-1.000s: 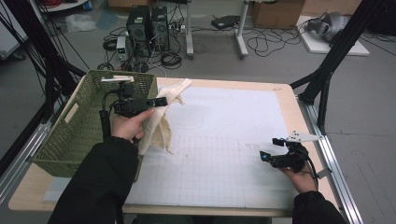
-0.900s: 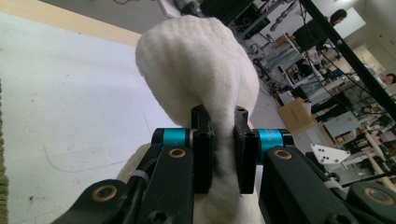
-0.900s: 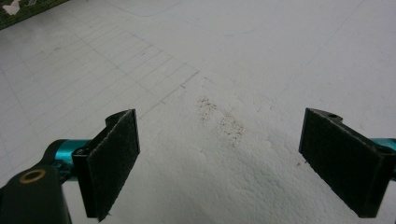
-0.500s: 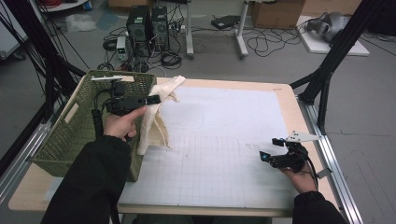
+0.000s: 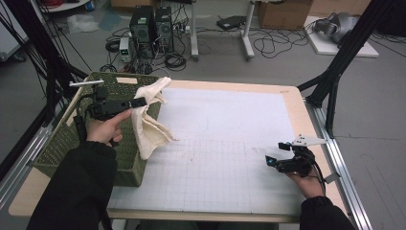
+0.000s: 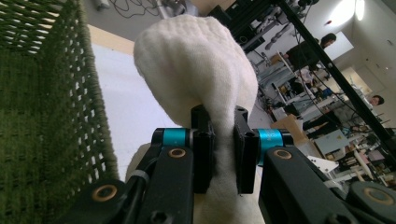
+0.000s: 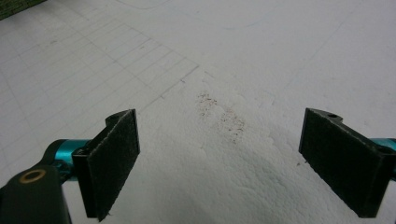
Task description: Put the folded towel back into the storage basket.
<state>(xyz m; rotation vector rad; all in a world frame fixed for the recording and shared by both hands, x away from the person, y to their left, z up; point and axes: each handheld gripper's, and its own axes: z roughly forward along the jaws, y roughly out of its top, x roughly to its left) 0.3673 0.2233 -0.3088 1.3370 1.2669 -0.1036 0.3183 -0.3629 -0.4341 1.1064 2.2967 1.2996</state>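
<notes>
A cream towel hangs over the right rim of the green wicker basket, held up off the table. My left gripper is shut on the towel near its top, and in the left gripper view the cloth bulges above the jaws of my left gripper. My right gripper rests low over the white grid mat at the right. Its jaws stand wide apart with nothing between them, as the right gripper view shows.
The white grid mat covers most of the wooden table. A faint brown stain marks the mat ahead of the right gripper. Black frame legs stand at the table's right; computers and cables lie on the floor behind.
My left gripper has carried the towel leftward and away from me, from the mat's edge to over the basket's rim. The right gripper has stayed in place.
</notes>
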